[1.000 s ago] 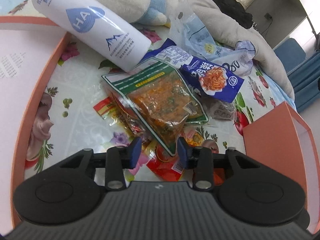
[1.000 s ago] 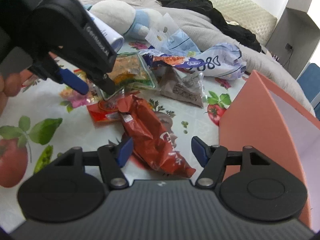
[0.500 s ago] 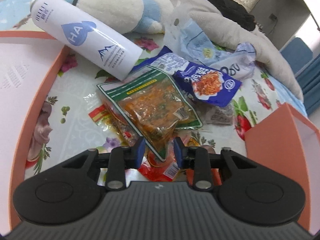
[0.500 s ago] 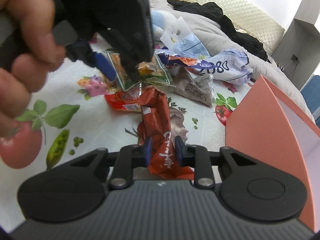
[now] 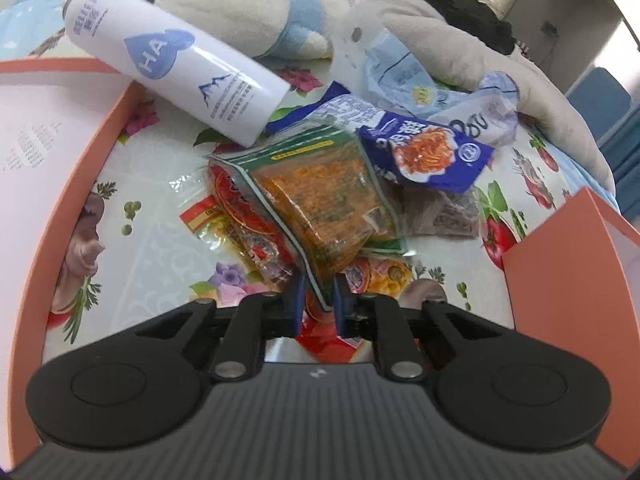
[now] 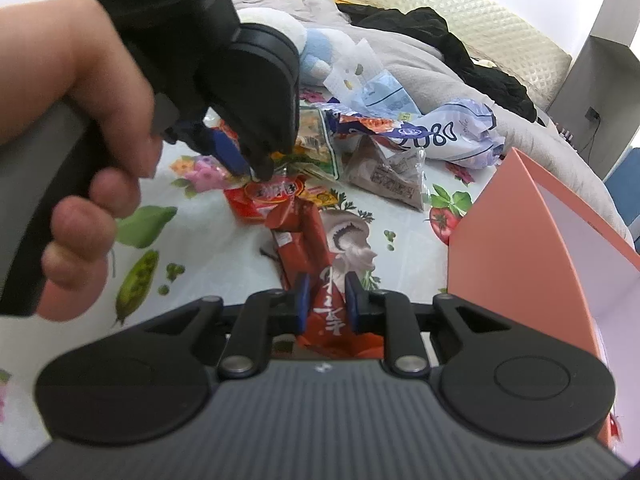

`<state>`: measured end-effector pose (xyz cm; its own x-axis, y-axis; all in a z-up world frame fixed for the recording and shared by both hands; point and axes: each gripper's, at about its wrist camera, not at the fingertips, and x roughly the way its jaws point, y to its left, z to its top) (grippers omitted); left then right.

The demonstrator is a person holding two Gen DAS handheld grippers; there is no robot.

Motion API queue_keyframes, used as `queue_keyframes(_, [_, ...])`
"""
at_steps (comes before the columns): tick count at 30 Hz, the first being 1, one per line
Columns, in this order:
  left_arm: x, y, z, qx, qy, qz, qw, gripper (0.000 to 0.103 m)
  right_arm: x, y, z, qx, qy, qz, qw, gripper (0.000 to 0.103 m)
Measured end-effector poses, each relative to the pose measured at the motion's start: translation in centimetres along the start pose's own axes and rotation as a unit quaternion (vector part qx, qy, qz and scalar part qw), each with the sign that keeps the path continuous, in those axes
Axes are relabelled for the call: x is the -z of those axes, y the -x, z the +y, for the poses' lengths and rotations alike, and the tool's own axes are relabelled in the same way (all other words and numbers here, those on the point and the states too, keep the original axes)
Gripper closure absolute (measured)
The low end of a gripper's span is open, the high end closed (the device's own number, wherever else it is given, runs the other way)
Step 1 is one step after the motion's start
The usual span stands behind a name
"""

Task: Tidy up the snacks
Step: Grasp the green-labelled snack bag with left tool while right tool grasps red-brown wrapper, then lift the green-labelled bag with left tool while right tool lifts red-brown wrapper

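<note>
A pile of snack packets lies on a flowered tablecloth (image 5: 160,240). My left gripper (image 5: 318,298) is shut on the near corner of a green-edged clear packet of orange snacks (image 5: 320,200). A blue noodle packet (image 5: 432,156) lies behind it. My right gripper (image 6: 326,300) is shut on a red-brown snack packet (image 6: 308,248) lying lengthwise toward me. In the right wrist view the left gripper (image 6: 250,168) and the hand holding it fill the upper left, over a red packet (image 6: 264,196).
A white bottle (image 5: 176,68) lies at the back left by a plush toy (image 5: 248,12). An orange box (image 6: 532,248) stands at the right; another orange-edged box (image 5: 48,152) is at the left. A grey packet (image 6: 388,176) and crumpled bags (image 6: 448,128) lie behind.
Both grippers have closed: the left on the corner of the green-edged packet, the right on the red-brown packet. The left gripper and hand now loom larger in the right view.
</note>
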<state>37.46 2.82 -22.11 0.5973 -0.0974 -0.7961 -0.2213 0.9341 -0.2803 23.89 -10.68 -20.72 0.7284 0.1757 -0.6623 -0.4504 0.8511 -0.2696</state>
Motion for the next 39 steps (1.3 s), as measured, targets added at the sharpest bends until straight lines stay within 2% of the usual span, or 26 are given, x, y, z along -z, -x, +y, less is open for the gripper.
queue_keyframes(7, [1.8, 3.2, 0.0, 0.015, 0.000, -0.003, 0.9999, 0.090, 0.8, 2.5, 0.3, -0.001, -0.002, 0.004, 1.000, 0.084])
queue_keyframes(8, [2.3, 3.7, 0.0, 0.018, -0.003, -0.003, 0.9998, 0.090, 1.1, 3.1, 0.4, 0.000, -0.006, 0.004, 1.000, 0.085])
queue_keyframes(9, [2.8, 4.3, 0.1, 0.022, -0.005, -0.001, 0.9998, 0.090, 1.3, 3.5, 0.4, 0.000, -0.006, 0.005, 1.000, 0.092])
queue_keyframes(10, [3.3, 4.8, 0.3, 0.025, -0.006, 0.000, 0.9997, 0.090, 1.6, 3.9, 0.5, -0.001, -0.005, 0.007, 1.000, 0.092])
queue_keyframes(24, [11.4, 14.1, 5.3, 0.069, 0.006, 0.030, 0.9971, 0.090, 5.1, 8.7, 2.9, -0.003, 0.012, 0.022, 1.000, 0.095])
queue_keyframes(26, [12.1, 15.1, 5.7, 0.075, -0.001, 0.034, 0.9966, 0.090, 5.4, 9.2, 3.0, -0.004, 0.010, 0.023, 1.000, 0.095])
queue_keyframes(29, [12.9, 16.8, 5.5, 0.061, -0.035, 0.024, 0.9972, 0.090, 5.6, 9.6, 2.9, -0.006, 0.001, 0.025, 1.000, 0.095])
queue_keyframes(39, [14.0, 17.5, 5.8, 0.062, -0.062, 0.070, 0.9937, 0.089, 6.5, 10.1, 1.6, -0.001, -0.029, 0.030, 0.999, 0.095])
